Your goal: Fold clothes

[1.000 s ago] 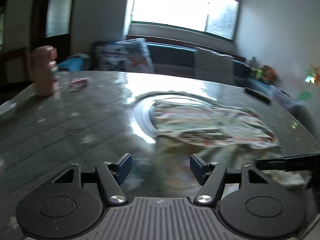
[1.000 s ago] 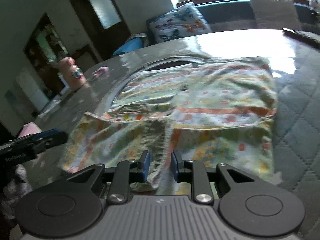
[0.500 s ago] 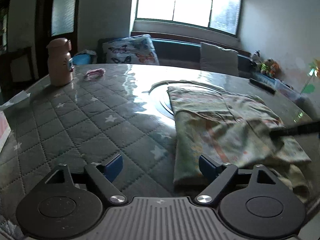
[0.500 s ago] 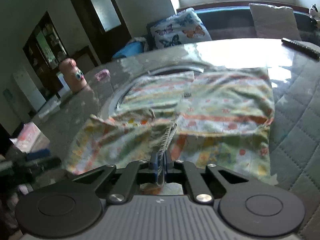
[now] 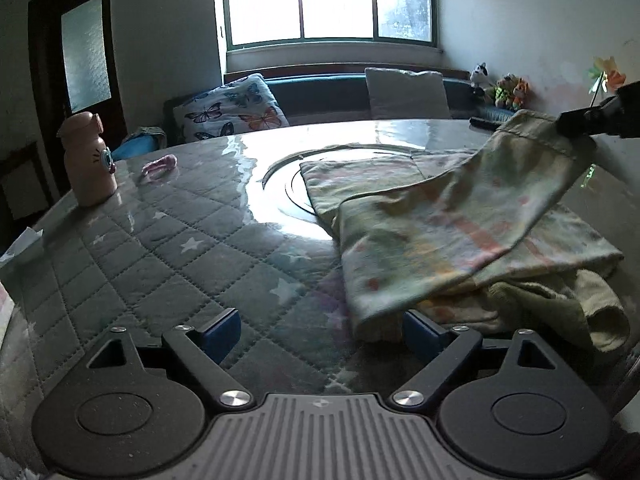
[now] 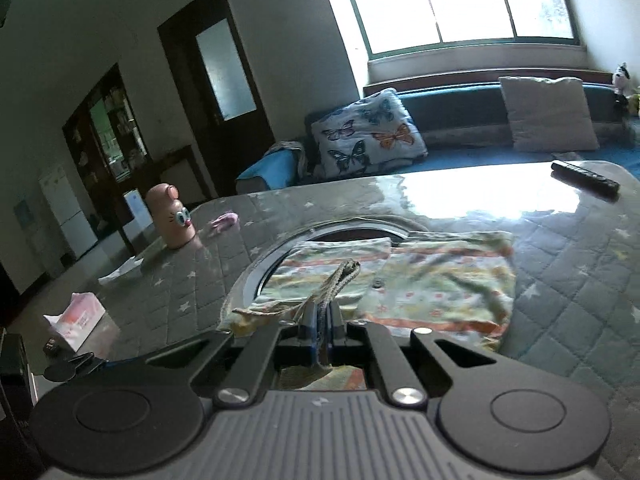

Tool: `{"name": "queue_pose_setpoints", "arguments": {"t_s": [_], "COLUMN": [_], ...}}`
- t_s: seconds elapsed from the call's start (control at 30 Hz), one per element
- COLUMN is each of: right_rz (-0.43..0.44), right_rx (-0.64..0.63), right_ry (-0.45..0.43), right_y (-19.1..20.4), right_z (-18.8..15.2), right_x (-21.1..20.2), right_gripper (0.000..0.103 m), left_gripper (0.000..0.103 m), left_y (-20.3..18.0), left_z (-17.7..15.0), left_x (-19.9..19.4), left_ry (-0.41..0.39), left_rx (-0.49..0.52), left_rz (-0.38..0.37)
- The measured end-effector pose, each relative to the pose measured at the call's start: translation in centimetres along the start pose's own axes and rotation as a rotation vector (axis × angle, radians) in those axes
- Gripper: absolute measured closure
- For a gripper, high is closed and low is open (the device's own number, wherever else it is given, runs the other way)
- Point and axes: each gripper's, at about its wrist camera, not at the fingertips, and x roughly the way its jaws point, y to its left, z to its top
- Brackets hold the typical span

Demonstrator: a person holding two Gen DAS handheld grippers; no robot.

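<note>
A pale garment with orange stripes and small flowers (image 5: 440, 232) lies on the right half of the round table (image 5: 180, 248). My right gripper (image 6: 320, 314) is shut on its ribbed hem (image 6: 340, 280) and holds that edge up off the table. From the left wrist it shows at the upper right (image 5: 578, 128), with the cloth stretched up to it. My left gripper (image 5: 320, 328) hovers low over the table with its jaws wide open and nothing between them. The garment's near corner (image 5: 376, 320) hangs just inside its right finger (image 5: 420, 330).
A pink bottle (image 5: 86, 160) and a small pink item (image 5: 160, 164) stand at the table's far left. A black remote (image 6: 584, 178) lies at the far right and a tissue pack (image 6: 78, 320) near the left edge. A sofa with cushions (image 6: 368, 136) sits behind.
My right gripper closed on the garment's hem and rose, lifting that edge. My left gripper's jaws spread wider and it moved lower beside the garment's near corner.
</note>
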Motion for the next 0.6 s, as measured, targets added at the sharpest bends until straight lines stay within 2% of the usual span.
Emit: {"name": "queue_pose_setpoints", "arguments": {"t_s": [0.23,0.47,0.6], "right_rz": [-0.069,-0.132,-0.153], "right_rx": [0.055,0.047,0.013], "right_ry": [0.077,0.180,0.151], "right_y": [-2.3,-3.8,-3.9], "right_z": [-2.8,-4.6,-4.0], "right_x": [1.5,3.2,2.9], "right_gripper": [0.099,0.096,0.095], "left_gripper": [0.013,0.015,0.032], "left_y": [0.2,1.7,2.4], "left_z": [-0.2,1.0,2.7], "left_x": [0.0,-1.8,-2.2], "left_ry": [0.011,-0.004,-0.033], "left_rx": [0.022,0.008,-0.027], "left_rz": [0.010,-0.034,-0.071]}}
